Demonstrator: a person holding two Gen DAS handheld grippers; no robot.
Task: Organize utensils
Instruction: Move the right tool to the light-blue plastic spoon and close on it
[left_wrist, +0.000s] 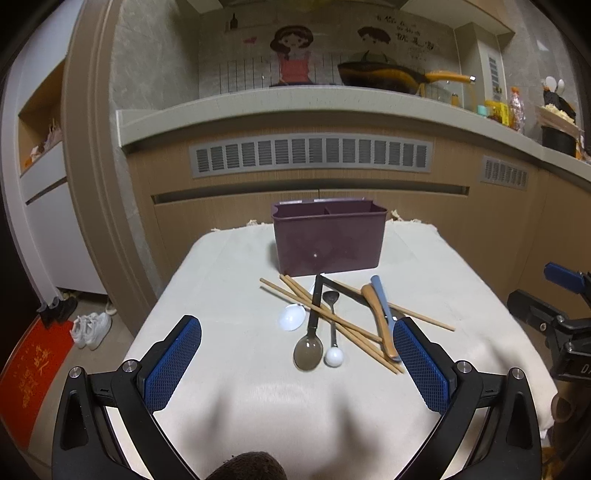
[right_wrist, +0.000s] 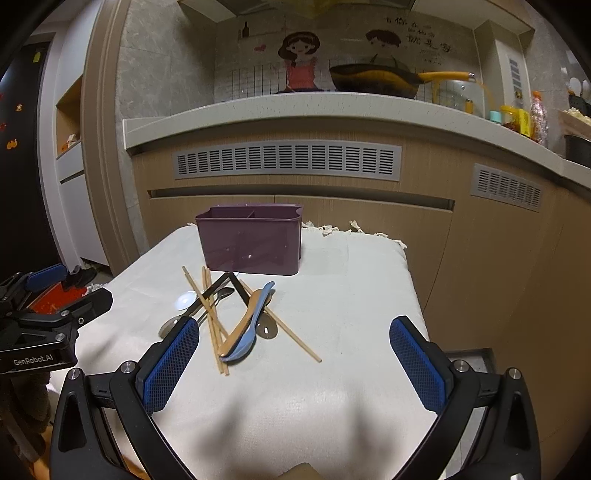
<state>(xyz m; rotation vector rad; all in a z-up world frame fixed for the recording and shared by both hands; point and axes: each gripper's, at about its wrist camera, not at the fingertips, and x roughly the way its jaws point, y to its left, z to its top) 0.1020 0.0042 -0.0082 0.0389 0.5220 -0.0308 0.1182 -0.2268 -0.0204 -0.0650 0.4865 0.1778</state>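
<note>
A purple divided utensil holder (left_wrist: 328, 240) (right_wrist: 251, 242) stands at the far side of a cloth-covered table (left_wrist: 229, 295) (right_wrist: 351, 295). In front of it lies a pile of utensils: several wooden chopsticks (left_wrist: 332, 317) (right_wrist: 212, 325), a black-handled clear spoon (left_wrist: 309, 350), a white spoon (left_wrist: 293, 317) (right_wrist: 185, 300), a white-tipped metal spoon (left_wrist: 333, 332), a wooden spoon (left_wrist: 380, 321) (right_wrist: 243, 325) and a blue spoon (left_wrist: 380, 295) (right_wrist: 255, 317). My left gripper (left_wrist: 297, 354) is open and empty, near the pile's front. My right gripper (right_wrist: 295, 350) is open and empty, to the right of the pile.
Behind the table are wooden kitchen cabinets (left_wrist: 310, 199) with a vent grille (right_wrist: 288, 160) and a countertop (left_wrist: 295, 103) holding a wok (left_wrist: 384, 75). Shoes (left_wrist: 90, 328) and a red mat (left_wrist: 29, 373) lie on the floor to the left.
</note>
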